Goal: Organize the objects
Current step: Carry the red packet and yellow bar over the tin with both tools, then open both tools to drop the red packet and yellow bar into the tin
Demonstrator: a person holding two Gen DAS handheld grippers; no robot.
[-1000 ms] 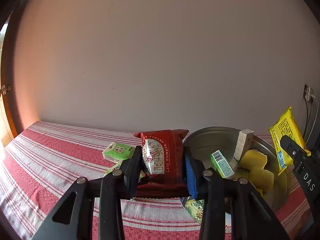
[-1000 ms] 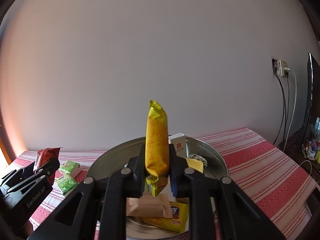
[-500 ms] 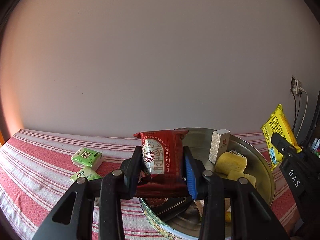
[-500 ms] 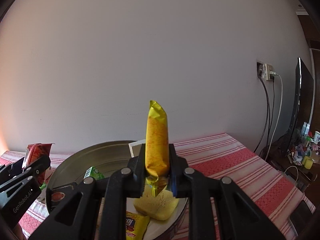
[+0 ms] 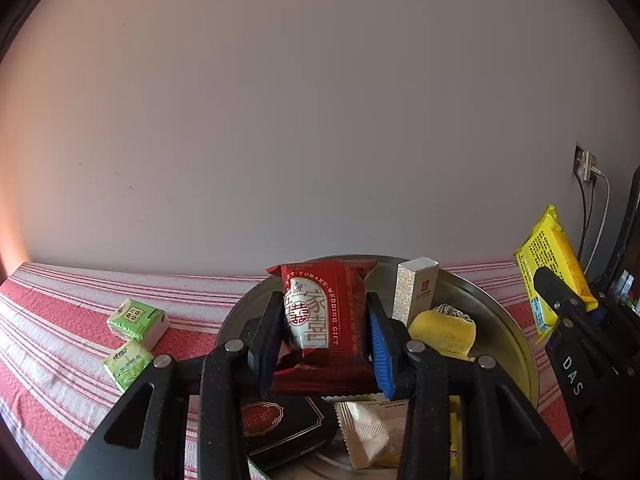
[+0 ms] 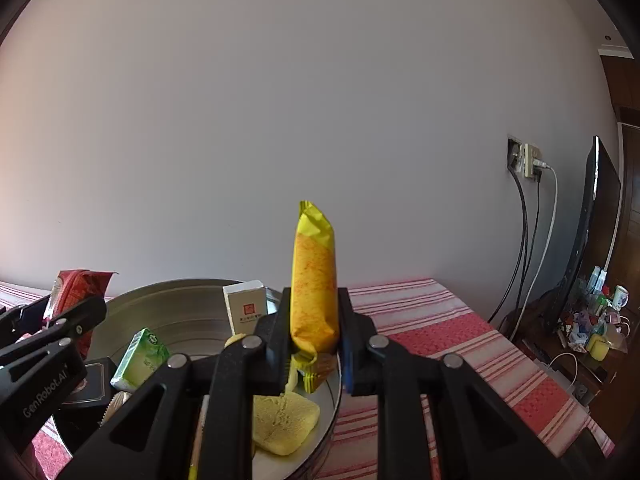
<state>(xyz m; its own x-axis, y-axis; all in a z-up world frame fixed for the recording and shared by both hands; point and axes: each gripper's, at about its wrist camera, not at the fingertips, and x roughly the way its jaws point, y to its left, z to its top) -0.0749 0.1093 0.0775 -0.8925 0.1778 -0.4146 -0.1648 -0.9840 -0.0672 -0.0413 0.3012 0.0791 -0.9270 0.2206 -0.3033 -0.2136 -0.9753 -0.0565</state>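
Observation:
My left gripper [image 5: 322, 340] is shut on a red snack packet [image 5: 326, 320], held upright over the near left part of a round metal tray [image 5: 516, 344]. My right gripper [image 6: 314, 334] is shut on a yellow snack packet [image 6: 314, 280], standing on end above the tray's right rim [image 6: 334, 392]. In the left wrist view the right gripper [image 5: 576, 320] and its yellow packet [image 5: 550, 256] show at the right edge. The tray holds a white box [image 5: 416, 288], yellow sponge cakes [image 5: 444, 332], a black box [image 5: 280, 424] and a white sachet [image 5: 368, 432].
Two green tissue packs [image 5: 136, 320] lie on the red-and-white striped cloth [image 5: 60, 320] left of the tray. A green pack [image 6: 140, 356] leans inside the tray. A plain wall stands behind. A wall socket with cables [image 6: 528, 160], a dark screen [image 6: 592, 232] and a cluttered side table [image 6: 592, 328] lie to the right.
Both grippers have moved to the right with their packets. The left one now hangs over the tray instead of beside it, and the tissue packs have slid left in its view.

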